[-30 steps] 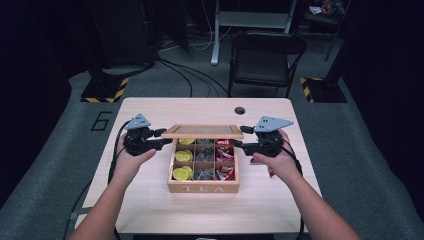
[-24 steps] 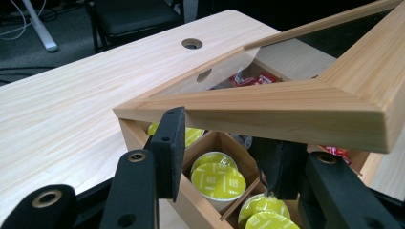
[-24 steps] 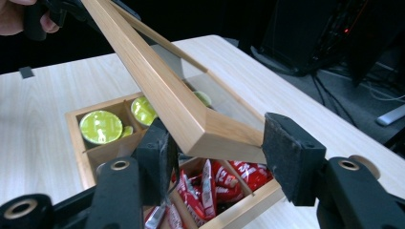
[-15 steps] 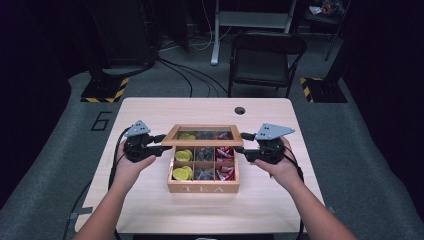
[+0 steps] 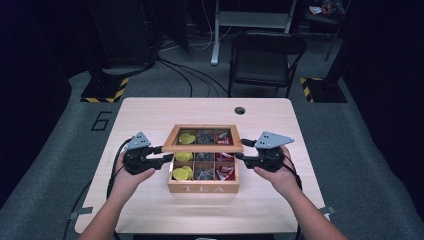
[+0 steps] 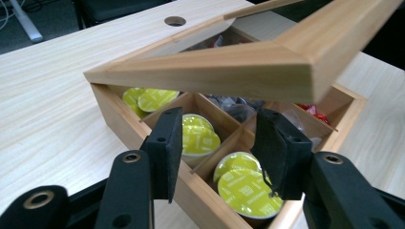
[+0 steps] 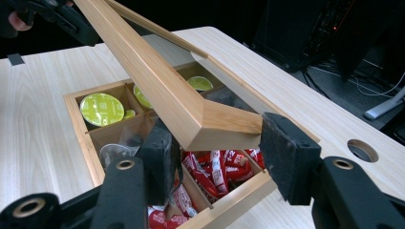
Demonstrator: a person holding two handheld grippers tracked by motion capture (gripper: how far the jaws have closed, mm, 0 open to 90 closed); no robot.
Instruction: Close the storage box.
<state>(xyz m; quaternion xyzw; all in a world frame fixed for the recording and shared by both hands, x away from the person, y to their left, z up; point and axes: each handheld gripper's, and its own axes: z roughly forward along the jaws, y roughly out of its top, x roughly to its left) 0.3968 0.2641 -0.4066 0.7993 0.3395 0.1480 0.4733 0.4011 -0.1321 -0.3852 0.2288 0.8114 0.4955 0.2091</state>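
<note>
A wooden box marked TEA (image 5: pixel 202 189) stands mid-table, its compartments holding yellow capsules (image 6: pixel 246 188), dark packets and red sachets (image 7: pixel 215 171). Its glass-paned lid (image 5: pixel 202 148) hangs half raised, hinged at the back. My right gripper (image 5: pixel 240 156) is at the lid's front right corner; its jaws have just been closing, and in the right gripper view (image 7: pixel 217 143) both pads press that corner of the lid (image 7: pixel 157 81). Beside the box's left wall, my left gripper (image 5: pixel 167 157) sits under the lid's left corner. In its own view (image 6: pixel 222 152) its jaws are open below the lid (image 6: pixel 215 71), holding nothing.
The light wooden table (image 5: pixel 150 115) has a round cable hole (image 5: pixel 240 110) near its far edge. A dark folding chair (image 5: pixel 265 55) stands beyond the table, with cables on the floor behind. Bare tabletop lies on both sides of the box and in front of it.
The lid has swung down from nearly upright to half raised. Both hands have sunk with it and drawn a little nearer the person.
</note>
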